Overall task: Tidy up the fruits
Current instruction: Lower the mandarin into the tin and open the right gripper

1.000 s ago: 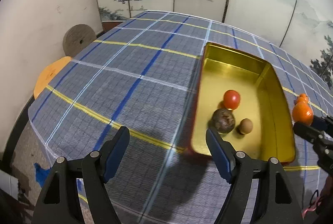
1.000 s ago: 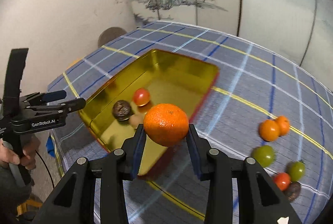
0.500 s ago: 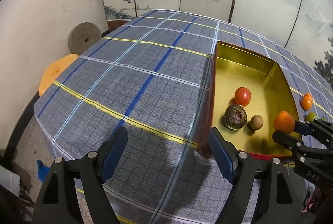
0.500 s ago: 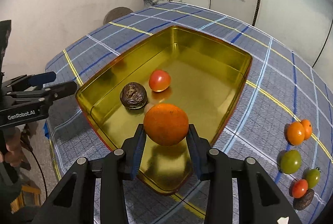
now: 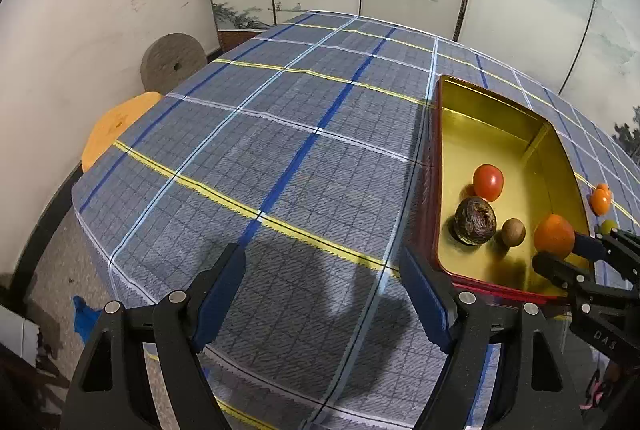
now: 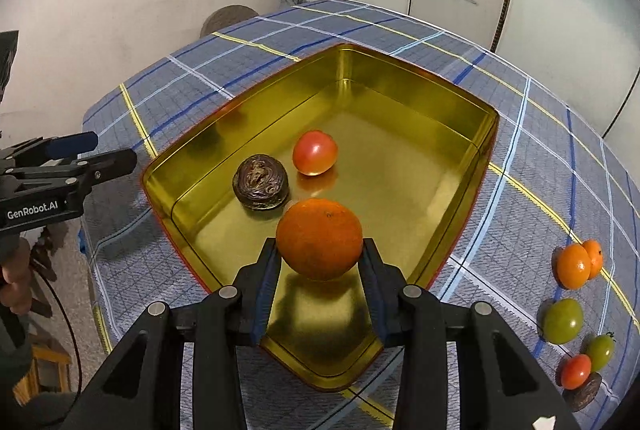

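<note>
My right gripper (image 6: 319, 262) is shut on an orange (image 6: 319, 238) and holds it just above the near end of the gold tin (image 6: 420, 86). Inside the tin lie a red tomato (image 6: 314, 152) and a dark wrinkled fruit (image 6: 261, 182); the left wrist view also shows a small brown fruit (image 5: 513, 231) beside them. My left gripper (image 5: 322, 294) stands open and empty over the checked cloth, left of the tin (image 5: 434, 166). The orange (image 5: 554, 235) and the right gripper (image 5: 560, 256) show at the right edge of that view.
Loose fruit lies on the cloth right of the tin: two oranges (image 6: 576, 264), two green tomatoes (image 6: 562, 321), a red tomato (image 6: 575, 371) and a dark fruit (image 6: 582, 396). A stone disc (image 5: 173, 62) and an orange stool (image 5: 116, 126) stand by the wall past the table's left edge.
The right gripper has carried the orange from beside the tin to over its near end and lowered it. The left gripper has stayed put and open.
</note>
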{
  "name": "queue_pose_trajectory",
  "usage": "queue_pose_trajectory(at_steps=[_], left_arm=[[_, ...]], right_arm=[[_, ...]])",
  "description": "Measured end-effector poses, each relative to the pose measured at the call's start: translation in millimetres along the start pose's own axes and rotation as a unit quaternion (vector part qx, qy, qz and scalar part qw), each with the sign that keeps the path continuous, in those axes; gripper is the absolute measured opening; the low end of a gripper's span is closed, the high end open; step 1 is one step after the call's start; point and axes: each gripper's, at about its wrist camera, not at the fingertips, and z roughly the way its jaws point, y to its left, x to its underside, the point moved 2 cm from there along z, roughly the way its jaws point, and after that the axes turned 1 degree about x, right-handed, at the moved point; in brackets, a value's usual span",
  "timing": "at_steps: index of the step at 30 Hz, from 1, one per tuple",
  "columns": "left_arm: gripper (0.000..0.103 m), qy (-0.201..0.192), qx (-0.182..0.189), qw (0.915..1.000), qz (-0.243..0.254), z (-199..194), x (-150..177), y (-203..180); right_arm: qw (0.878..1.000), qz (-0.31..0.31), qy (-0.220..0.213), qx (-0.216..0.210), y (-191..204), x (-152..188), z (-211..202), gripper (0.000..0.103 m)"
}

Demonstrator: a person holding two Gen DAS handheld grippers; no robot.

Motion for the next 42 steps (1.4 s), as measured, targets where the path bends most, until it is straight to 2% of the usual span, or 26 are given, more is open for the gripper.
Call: queue_pose_trajectory(at_steps=[8, 42], left_arm=[[0.079, 0.005, -0.002, 1.0000, -0.006, 1.3, 3.7, 5.0], [0.079, 0.000, 0.006, 0.9999, 0.012, -3.2, 4.5, -5.0]], right_arm=[[1.000, 0.006, 0.005, -0.016, 3.7, 0.4, 3.5, 0.037], [1.000, 0.011, 0.005, -0.014, 2.8, 1.8, 1.3, 0.040]])
